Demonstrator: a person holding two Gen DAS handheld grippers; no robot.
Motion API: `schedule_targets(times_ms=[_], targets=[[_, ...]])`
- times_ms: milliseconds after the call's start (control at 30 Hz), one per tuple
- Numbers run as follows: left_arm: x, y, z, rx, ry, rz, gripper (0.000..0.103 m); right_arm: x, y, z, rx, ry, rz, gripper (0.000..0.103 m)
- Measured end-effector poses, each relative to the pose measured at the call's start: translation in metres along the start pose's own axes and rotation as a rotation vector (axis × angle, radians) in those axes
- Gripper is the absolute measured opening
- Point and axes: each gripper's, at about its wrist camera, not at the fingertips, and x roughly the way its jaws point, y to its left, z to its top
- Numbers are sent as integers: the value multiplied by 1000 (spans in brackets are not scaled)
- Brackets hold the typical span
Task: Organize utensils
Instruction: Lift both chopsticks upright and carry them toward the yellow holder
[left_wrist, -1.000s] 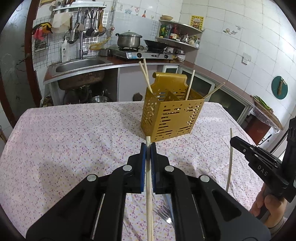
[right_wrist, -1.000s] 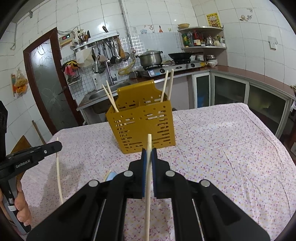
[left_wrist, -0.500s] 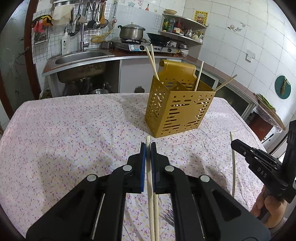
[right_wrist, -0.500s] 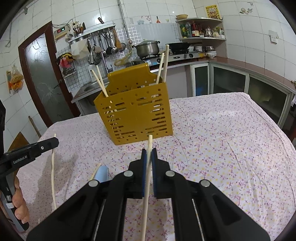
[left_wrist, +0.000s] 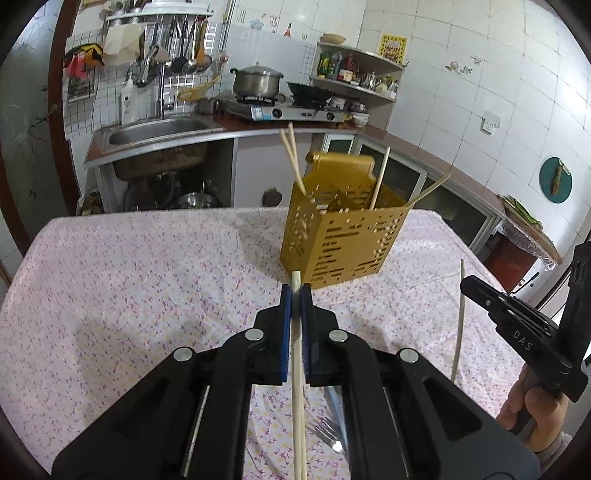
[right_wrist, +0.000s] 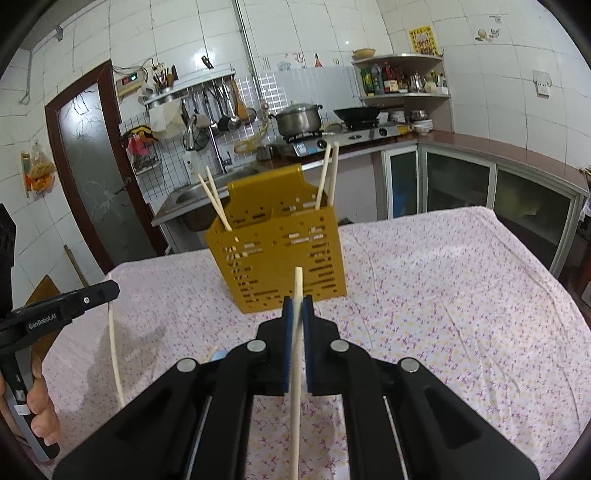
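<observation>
The desk under its pink floral cloth (left_wrist: 129, 295) carries the perforated golden plastic utensil caddy (right_wrist: 280, 254) at its far middle, four pale wooden chopsticks (right_wrist: 325, 177) already standing inside. Each claw is clamped on one more chopstick: left claw (left_wrist: 295, 295), right claw (right_wrist: 297, 306). Near the left claw one metal fork (left_wrist: 325, 432) lies unsorted, so I'd judge the job roughly half done.

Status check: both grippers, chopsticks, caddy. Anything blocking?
Left gripper shut on chopstick. Right gripper shut on chopstick. Caddy ahead, upright, four chopsticks in. Nothing blocking.
</observation>
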Motion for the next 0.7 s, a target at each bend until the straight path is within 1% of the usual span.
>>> schedule_targets(times_ms=[100,433,700], targets=[[-10,-4,4,9,-19,-5,4,-6,0,3,1,-17,3,5],[-26,-11,9,16,-45,-18,4,-23,0,8,4,-57,10,5],[-42,-16,21,26,-78,-25,4,-37,7,22,-4,-98,11,5]])
